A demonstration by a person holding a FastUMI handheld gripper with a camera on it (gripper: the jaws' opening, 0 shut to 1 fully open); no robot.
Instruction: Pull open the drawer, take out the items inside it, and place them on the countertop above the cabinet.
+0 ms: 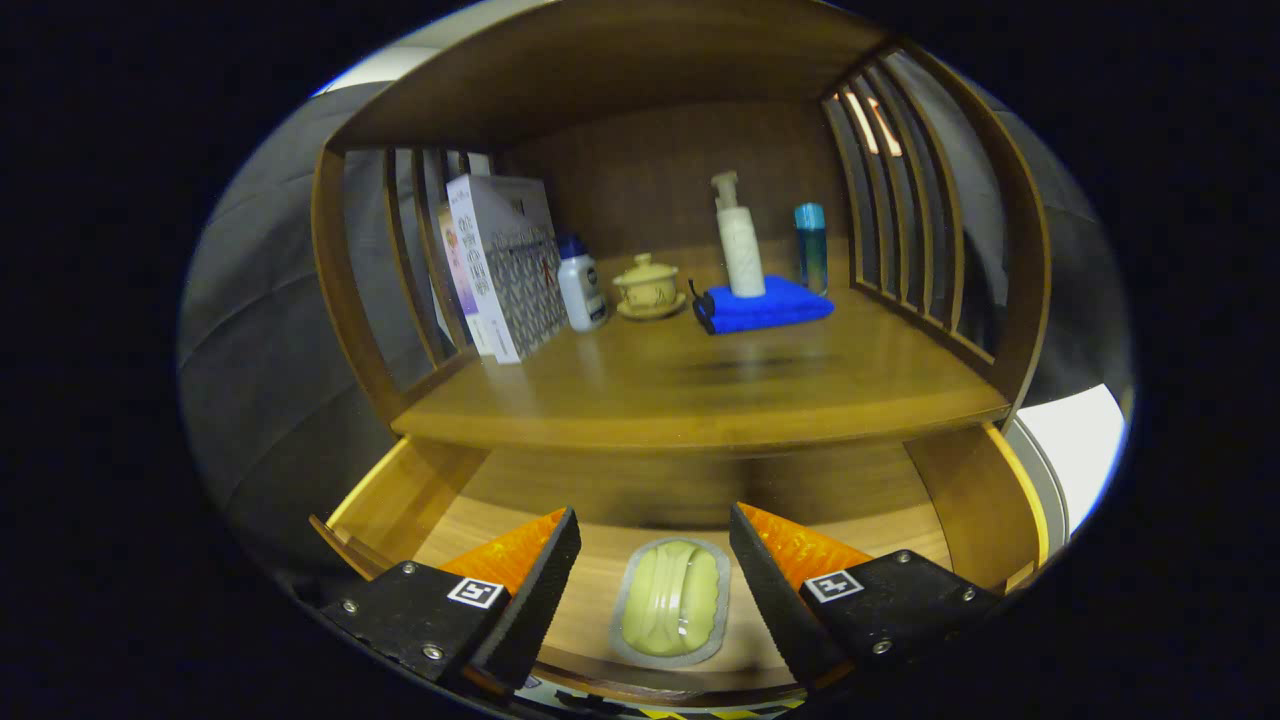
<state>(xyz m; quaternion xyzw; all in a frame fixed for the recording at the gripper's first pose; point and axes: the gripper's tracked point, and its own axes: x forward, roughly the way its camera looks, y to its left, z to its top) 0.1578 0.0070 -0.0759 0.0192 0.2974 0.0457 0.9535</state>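
The wooden drawer (400, 490) under the countertop stands pulled out. On its floor lies a pale yellow-green soap in a clear grey-rimmed dish (672, 600). My gripper (655, 525) hangs open above the drawer, one finger on each side of the soap dish, neither touching it. Above and beyond the fingers spreads the wooden countertop (700, 390) of the cabinet.
At the back of the countertop stand a white box (505, 265), a small white bottle (581, 283), a lidded yellow cup on a saucer (648, 287), a blue folded cloth (765, 305) with a white pump bottle (738, 240) on it, and a blue tube (811, 245). Slatted wooden sides close both ends.
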